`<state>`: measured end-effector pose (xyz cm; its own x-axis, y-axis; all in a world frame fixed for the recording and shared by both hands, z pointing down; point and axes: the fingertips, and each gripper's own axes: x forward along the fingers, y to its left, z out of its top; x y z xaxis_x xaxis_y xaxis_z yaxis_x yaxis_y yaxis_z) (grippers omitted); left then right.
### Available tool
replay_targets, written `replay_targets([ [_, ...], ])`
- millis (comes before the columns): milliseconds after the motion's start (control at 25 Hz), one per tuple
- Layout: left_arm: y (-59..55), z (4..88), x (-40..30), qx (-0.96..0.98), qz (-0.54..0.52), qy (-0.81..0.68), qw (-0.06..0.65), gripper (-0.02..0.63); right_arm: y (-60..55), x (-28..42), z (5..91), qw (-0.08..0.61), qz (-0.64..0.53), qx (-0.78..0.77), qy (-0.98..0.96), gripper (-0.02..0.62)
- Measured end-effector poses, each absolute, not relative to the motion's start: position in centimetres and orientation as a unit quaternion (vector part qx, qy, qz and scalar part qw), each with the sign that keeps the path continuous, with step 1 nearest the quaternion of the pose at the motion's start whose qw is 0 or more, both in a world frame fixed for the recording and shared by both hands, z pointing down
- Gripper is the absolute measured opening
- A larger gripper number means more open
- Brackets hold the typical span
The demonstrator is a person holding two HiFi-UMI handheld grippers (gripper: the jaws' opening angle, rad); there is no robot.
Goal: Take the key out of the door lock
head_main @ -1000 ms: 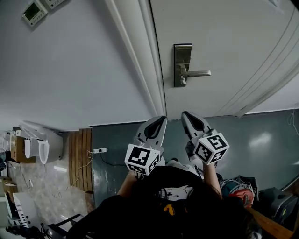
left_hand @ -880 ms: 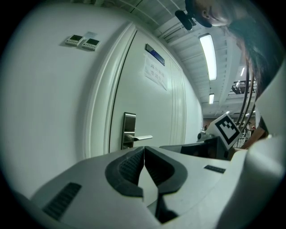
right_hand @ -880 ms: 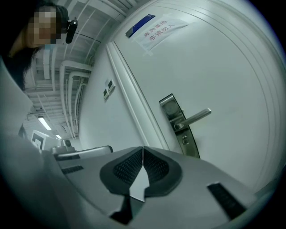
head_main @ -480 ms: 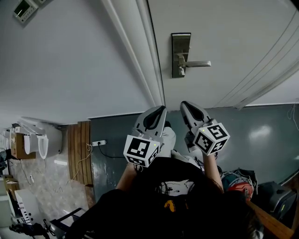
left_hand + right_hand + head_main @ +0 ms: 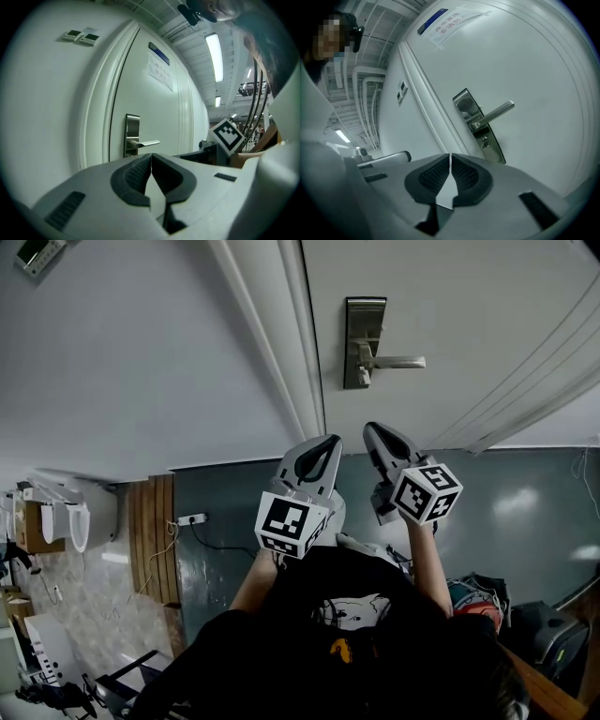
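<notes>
The steel lock plate (image 5: pixel 364 341) with its lever handle (image 5: pixel 401 362) sits on the white door (image 5: pixel 469 324). Below the lever a small key (image 5: pixel 485 142) sticks out of the keyhole; in the head view the key (image 5: pixel 362 377) is only a small nub. My left gripper (image 5: pixel 329 441) and right gripper (image 5: pixel 372 429) both point up at the door from below the plate, apart from it. Both are shut with nothing between the pads. In the left gripper view the lock plate (image 5: pixel 132 135) shows beyond the shut left gripper (image 5: pixel 151 155).
A white door frame (image 5: pixel 281 343) runs left of the lock. Control panels (image 5: pixel 82 36) hang on the wall at left. A paper notice (image 5: pixel 450 21) is taped high on the door. On the floor are a power strip (image 5: pixel 192 518), wooden boards (image 5: pixel 155 540) and bags (image 5: pixel 478 601).
Both grippers have risen a little closer to the lock plate, staying shut. The head view has tipped, so the lock sits higher in the picture.
</notes>
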<state>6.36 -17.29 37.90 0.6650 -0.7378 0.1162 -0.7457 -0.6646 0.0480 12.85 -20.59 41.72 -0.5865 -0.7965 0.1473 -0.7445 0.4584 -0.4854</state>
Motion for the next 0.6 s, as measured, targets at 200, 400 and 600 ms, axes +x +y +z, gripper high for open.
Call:
replay_targets([
  [200, -17.9, 37.9, 6.4, 0.913, 0.045, -0.404, 0.039, 0.009, -22.3, 12.9, 42.4, 0.062, -0.281, -0.453, 0.844, 0.007],
  [400, -18.9, 38.2, 6.5, 0.913, 0.043, -0.405, 0.038, 0.009, -24.9, 13.4, 43.1, 0.089, -0.312, -0.461, 0.826, 0.008],
  [600, -19.4, 38.4, 7.1, 0.916, 0.048, -0.397, 0.035, 0.009, -27.4, 14.5, 44.0, 0.137, -0.363, -0.465, 0.795, 0.011],
])
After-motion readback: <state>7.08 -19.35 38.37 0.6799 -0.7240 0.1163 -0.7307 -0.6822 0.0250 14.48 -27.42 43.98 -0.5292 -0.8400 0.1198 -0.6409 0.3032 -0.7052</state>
